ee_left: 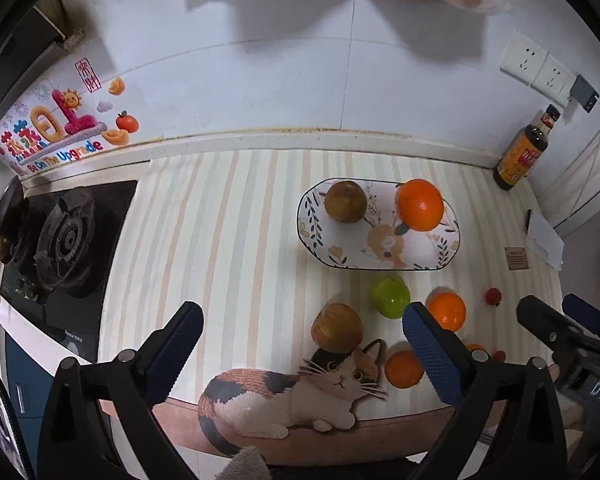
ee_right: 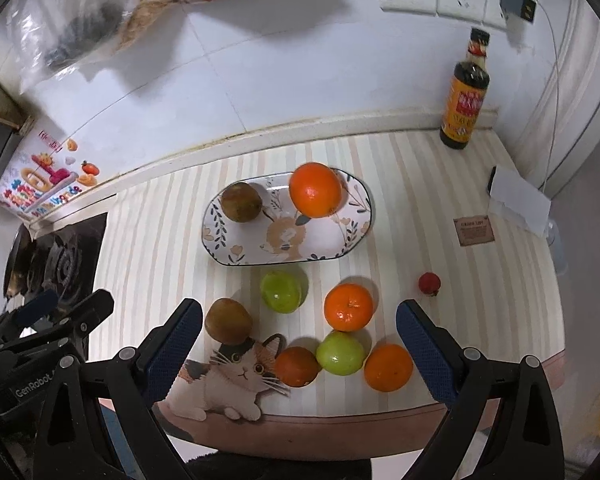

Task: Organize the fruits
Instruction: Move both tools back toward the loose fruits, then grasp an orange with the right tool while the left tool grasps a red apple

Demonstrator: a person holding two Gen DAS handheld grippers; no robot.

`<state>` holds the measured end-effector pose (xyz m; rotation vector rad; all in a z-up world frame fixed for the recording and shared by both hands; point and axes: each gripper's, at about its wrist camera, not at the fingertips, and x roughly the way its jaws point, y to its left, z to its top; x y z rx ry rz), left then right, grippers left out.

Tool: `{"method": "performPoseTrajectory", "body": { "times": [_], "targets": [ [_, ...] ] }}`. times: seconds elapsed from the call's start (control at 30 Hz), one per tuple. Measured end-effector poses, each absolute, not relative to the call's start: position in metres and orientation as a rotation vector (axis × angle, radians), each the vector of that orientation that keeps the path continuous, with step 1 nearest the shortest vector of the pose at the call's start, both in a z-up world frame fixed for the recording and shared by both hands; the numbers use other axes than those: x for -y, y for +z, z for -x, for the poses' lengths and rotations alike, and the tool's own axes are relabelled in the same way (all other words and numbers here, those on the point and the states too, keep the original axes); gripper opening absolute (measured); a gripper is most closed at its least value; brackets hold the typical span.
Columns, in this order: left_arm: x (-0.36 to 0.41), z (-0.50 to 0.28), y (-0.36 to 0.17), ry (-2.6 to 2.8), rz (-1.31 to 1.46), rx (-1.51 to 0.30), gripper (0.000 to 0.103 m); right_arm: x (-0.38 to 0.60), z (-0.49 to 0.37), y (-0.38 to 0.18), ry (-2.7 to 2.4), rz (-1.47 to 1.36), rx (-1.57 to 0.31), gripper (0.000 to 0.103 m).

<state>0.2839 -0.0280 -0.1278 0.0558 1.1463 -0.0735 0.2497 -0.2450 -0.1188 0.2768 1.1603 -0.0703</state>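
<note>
plate (ee_right: 216, 236) — holds two fruits | seven loose fruits near plate — unsorted | left gripper (ee_left: 302, 330), right gripper (ee_right: 298, 326) spread, empty

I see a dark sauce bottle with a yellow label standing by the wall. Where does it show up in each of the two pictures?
Left wrist view: the sauce bottle stands far right, against the wall, below the sockets.
Right wrist view: the sauce bottle stands upper right, at the wall.
Shared landmark: the oval patterned plate lies left of and nearer than the bottle in both.
</note>
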Motion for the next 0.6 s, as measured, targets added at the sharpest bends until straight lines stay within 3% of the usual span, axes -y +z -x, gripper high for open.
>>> {"method": "performPoseTrajectory", "body": {
  "times": [0.17, 0.37, 0.43, 0.5, 0.6],
  "targets": [
    [0.032, -0.298, -0.166, -0.070, -0.080, -1.225, 0.102, 0.269, -0.261, -0.163, -0.084, -0.365, -1.250, 0.100],
    [0.039, -0.320, -0.240, -0.099, -0.019, -1.458, 0.102, 0.297, -0.276, -0.244, -0.088, -0.514, -1.390, 0.099],
    [0.040, -0.324, -0.257, -0.099, 0.005, -1.504, 0.102, 0.301, -0.279, -0.265, -0.080, -0.555, -1.411, 0.095],
    [0.042, -0.330, -0.278, -0.101, 0.036, -1.571, 0.102, 0.303, -0.283, -0.282, -0.079, -0.555, -1.438, 0.083],
    [0.044, -0.338, -0.309, -0.115, 0.090, -1.674, 0.102, 0.303, -0.291, -0.302, -0.084, -0.550, -1.478, 0.078]
  ]
}}
